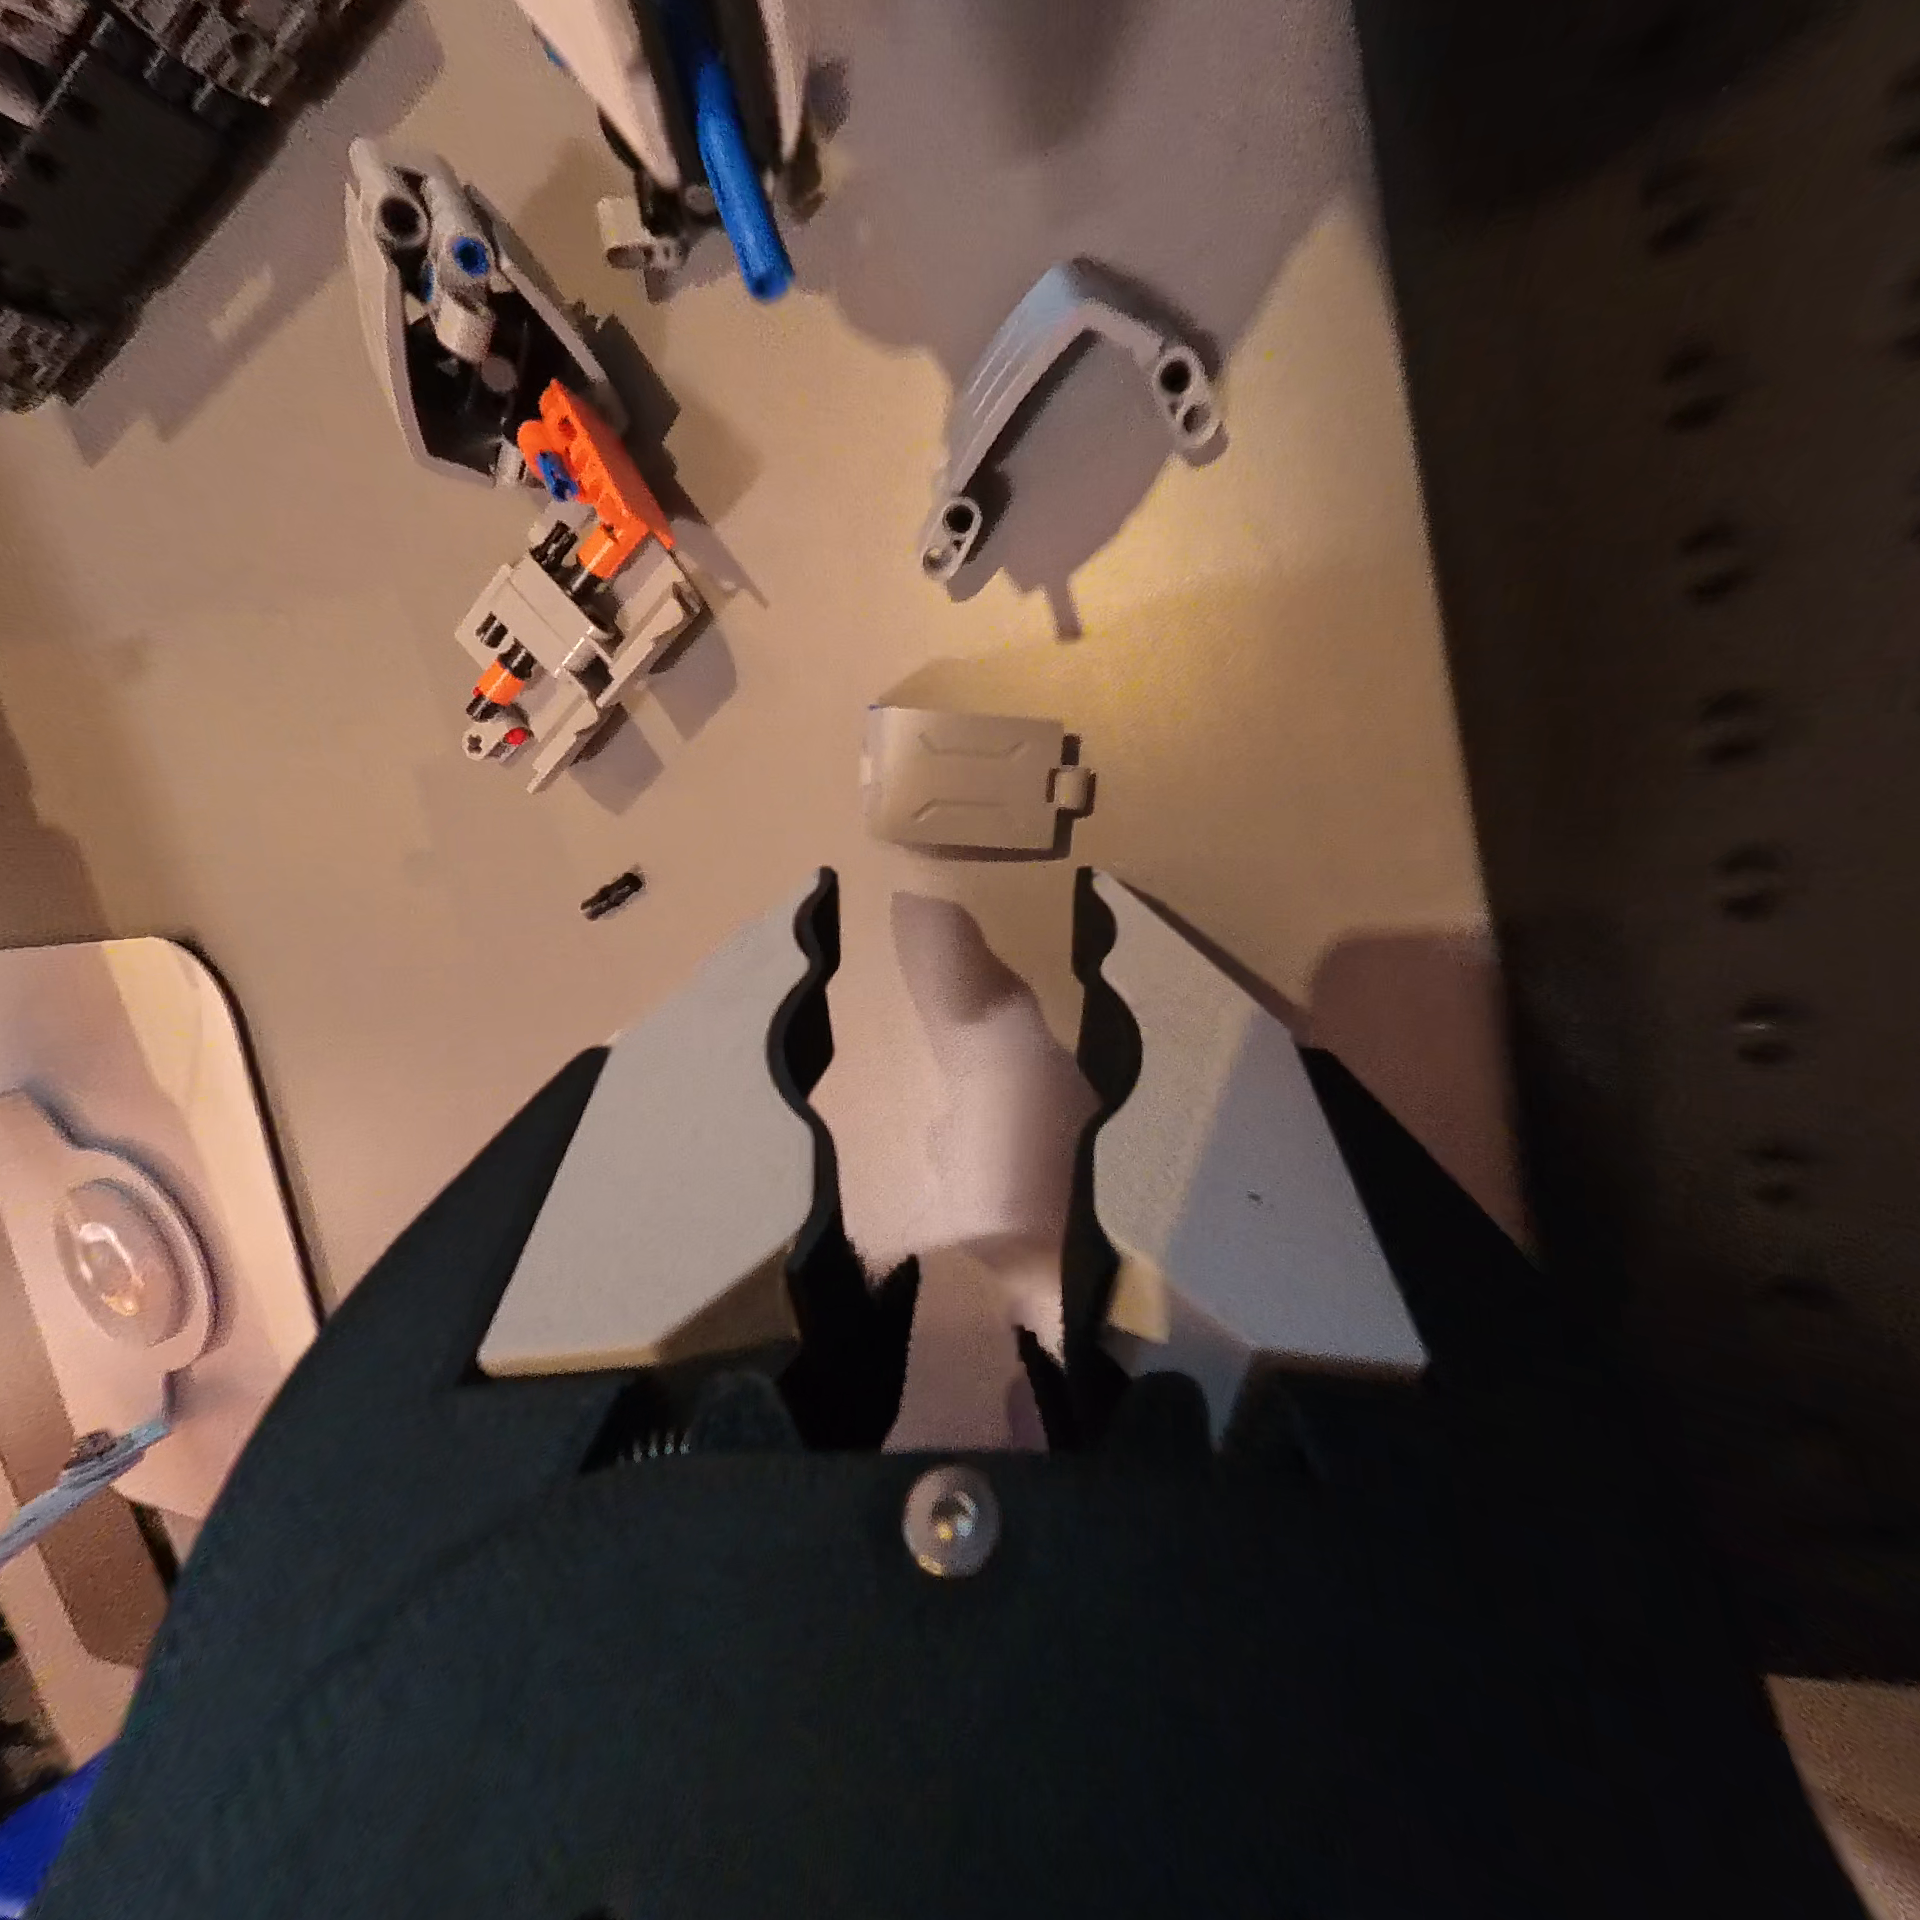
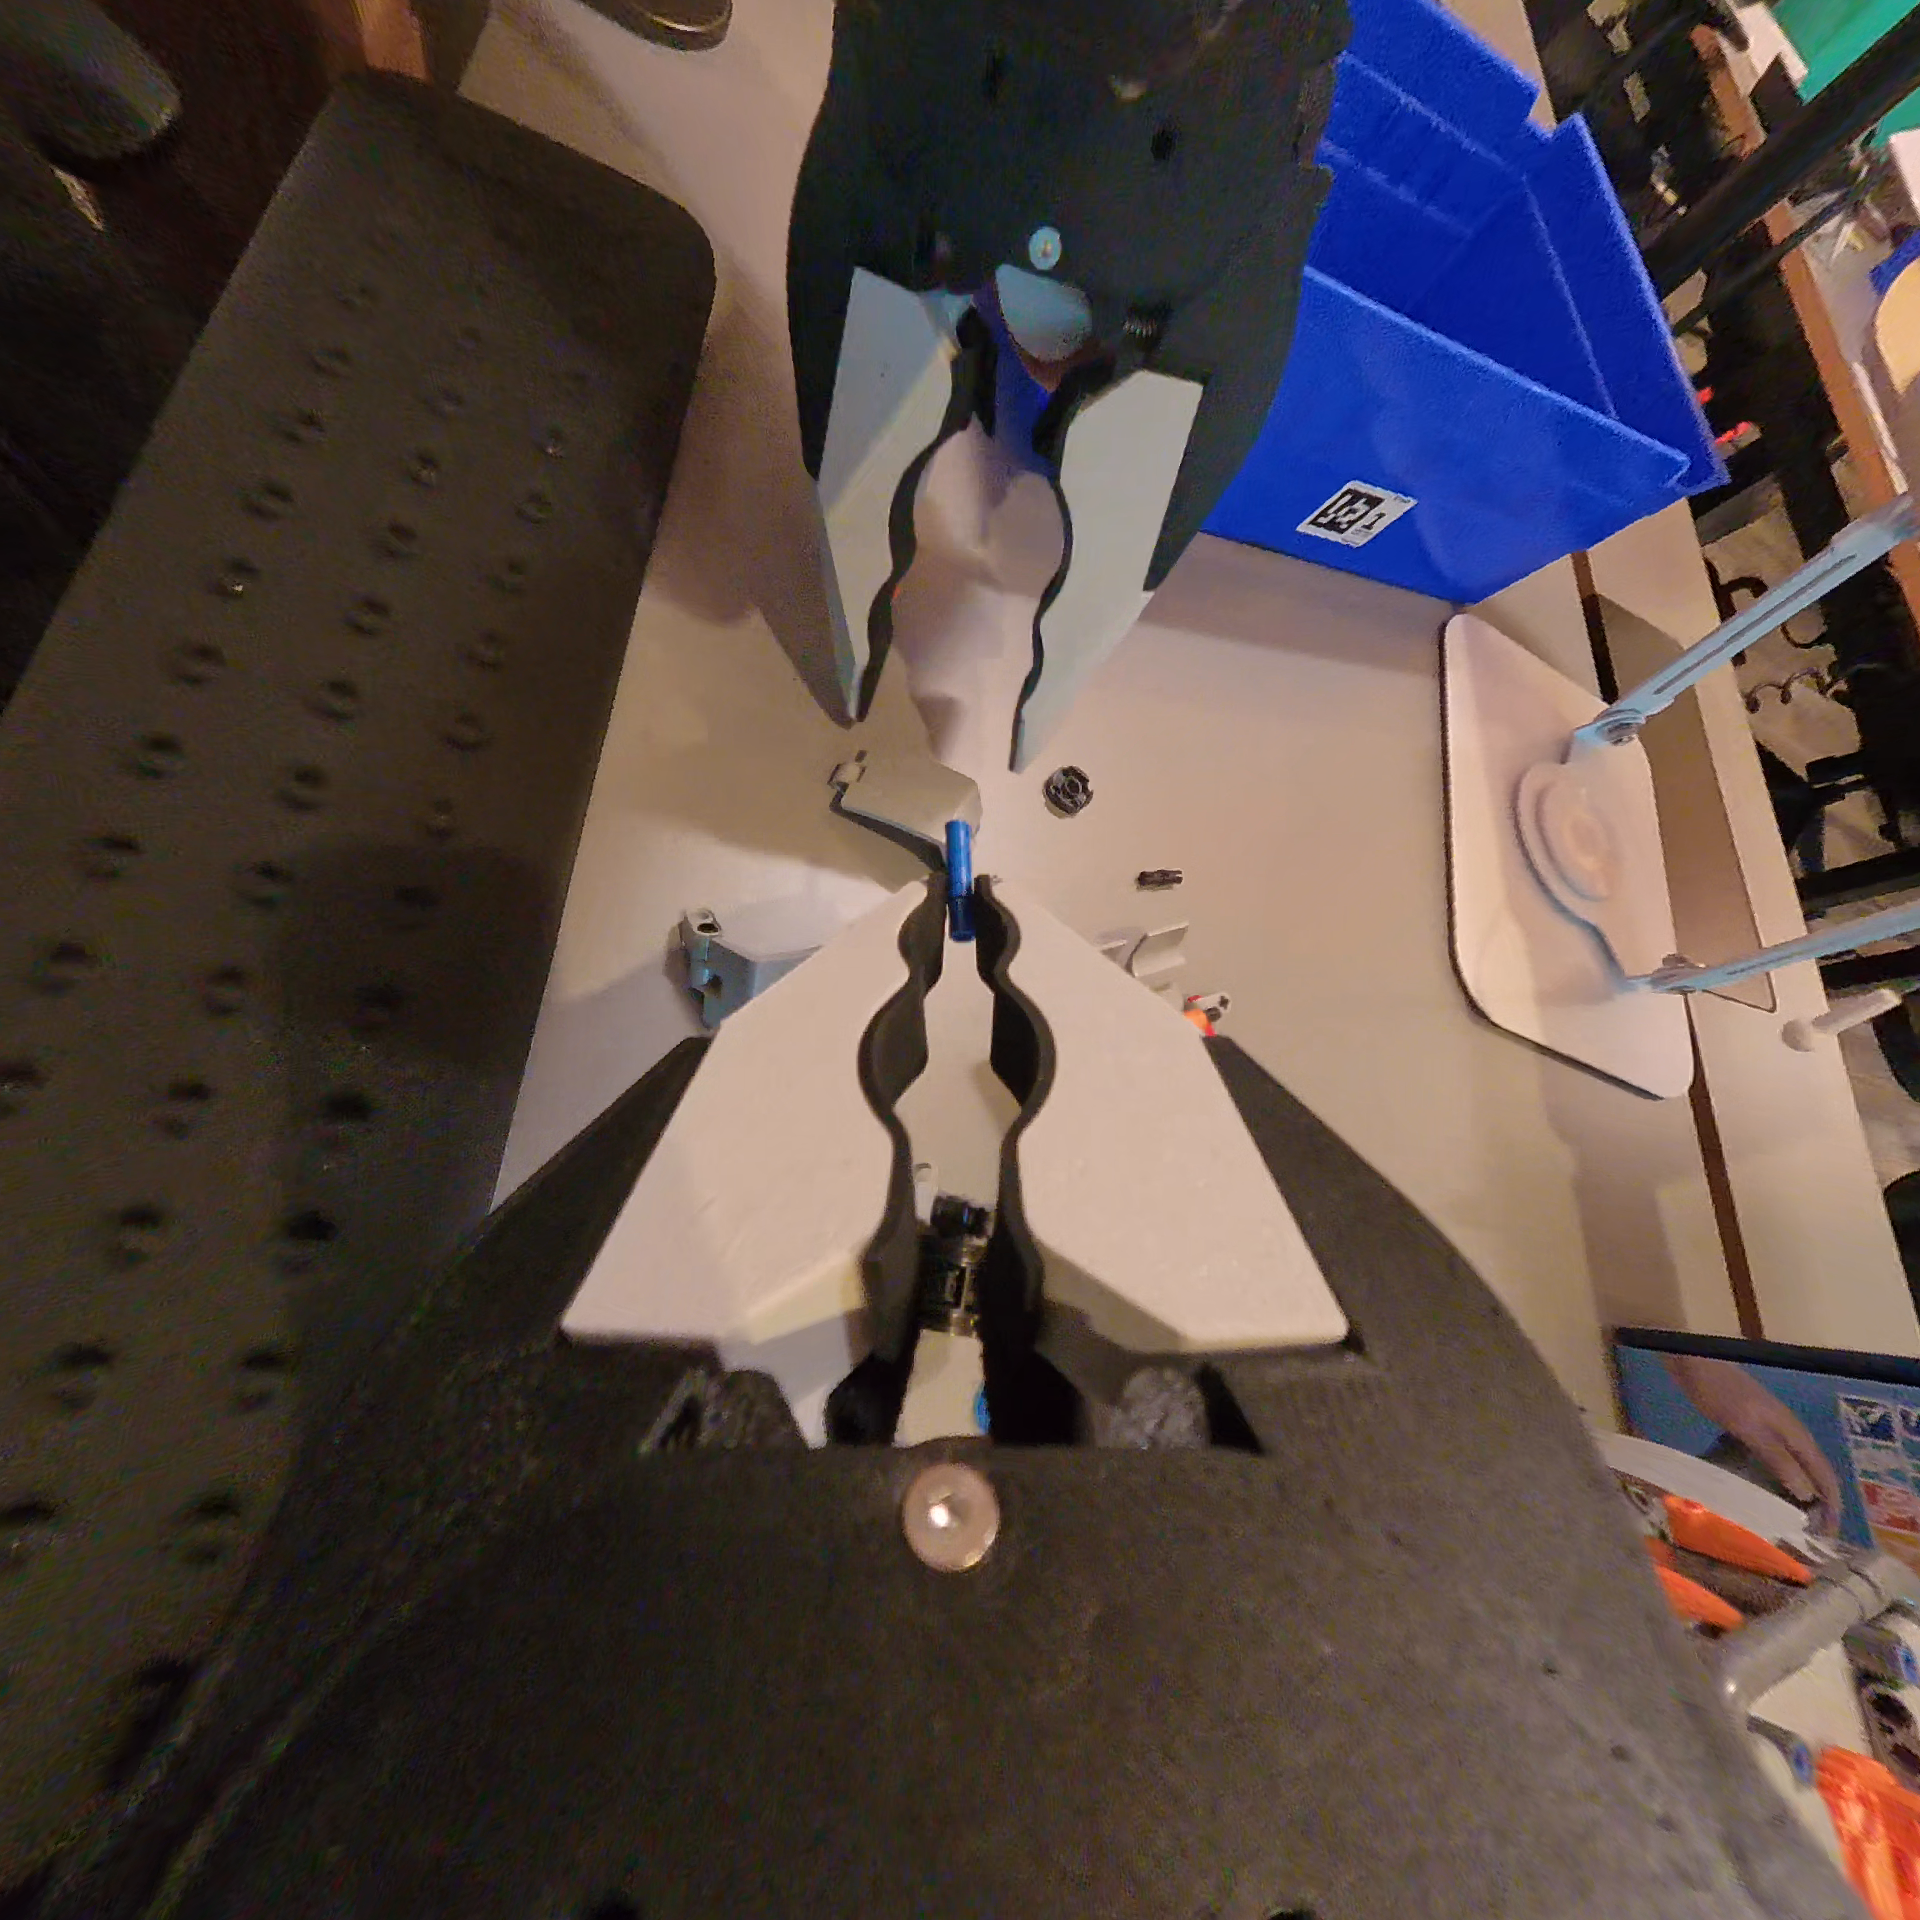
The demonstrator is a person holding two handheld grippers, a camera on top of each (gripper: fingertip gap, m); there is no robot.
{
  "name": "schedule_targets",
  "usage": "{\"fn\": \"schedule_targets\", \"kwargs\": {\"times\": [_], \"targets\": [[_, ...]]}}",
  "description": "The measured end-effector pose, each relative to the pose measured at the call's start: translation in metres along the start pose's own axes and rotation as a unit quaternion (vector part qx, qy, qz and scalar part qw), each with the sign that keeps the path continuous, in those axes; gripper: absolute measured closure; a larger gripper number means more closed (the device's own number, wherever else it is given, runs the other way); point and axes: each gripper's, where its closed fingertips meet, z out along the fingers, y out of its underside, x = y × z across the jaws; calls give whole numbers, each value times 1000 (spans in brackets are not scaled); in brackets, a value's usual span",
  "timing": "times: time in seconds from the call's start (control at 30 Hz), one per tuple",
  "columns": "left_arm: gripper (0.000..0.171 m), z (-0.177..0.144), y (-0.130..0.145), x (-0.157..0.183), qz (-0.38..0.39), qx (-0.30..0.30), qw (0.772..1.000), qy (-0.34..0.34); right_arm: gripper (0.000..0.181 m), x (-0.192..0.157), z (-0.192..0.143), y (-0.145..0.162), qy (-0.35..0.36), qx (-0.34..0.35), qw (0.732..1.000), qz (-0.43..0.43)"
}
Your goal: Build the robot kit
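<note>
My right gripper (image 2: 958, 906) is shut on a small blue pin (image 2: 958, 878) that sticks out past its fingertips. The pin hangs just above a small flat grey panel (image 2: 904, 800) lying on the pale table. My left gripper (image 1: 956, 894) is open and empty, its tips just short of that panel (image 1: 966, 779). It also shows in the right wrist view (image 2: 930, 740), facing my right gripper across the panel. The right gripper and its blue pin (image 1: 743, 187) show at the top of the left wrist view.
A curved grey panel (image 1: 1070, 416), a grey and orange block assembly (image 1: 571, 582) and a small black pin (image 1: 613, 891) lie on the table. A round black piece (image 2: 1067, 790) lies nearby. A black perforated board (image 2: 312, 727), blue bins (image 2: 1455, 416) and a white stand base (image 2: 1558, 831) border the area. Left tips to right tips: about 10 centimeters.
</note>
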Motion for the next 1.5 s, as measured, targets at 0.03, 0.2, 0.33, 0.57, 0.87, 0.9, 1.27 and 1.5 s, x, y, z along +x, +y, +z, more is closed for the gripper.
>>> {"fn": "schedule_targets", "kwargs": {"times": [0.03,0.2,0.33,0.57,0.87,0.9,1.27,1.5], "targets": [[128,2,3,0,8,-3,1000,-4,179,0,0,1,-1,1,1000,3],[129,-5,-9,-9,85,19,993,-76,179,2,-1,1,-1,8,1000,11],[130,2,-3,-11,172,-33,976,-128,179,1,-1,1,-5,11,1000,8],[142,11,-15,-7,234,-34,958,-162,179,2,-2,1,-1,11,1000,8],[157,17,-26,-14,215,-35,957,-193,179,4,-2,2,2,10,1000,8],[160,17,-28,-15,207,-29,958,-197,179,4,-2,2,3,11,1000,9],[171,-6,-47,-22,-30,111,976,-187,179,7,-10,1,-7,41,998,48],[171,9,-36,0,-180,108,976,-50,179,8,-16,10,-13,43,996,76]]}}
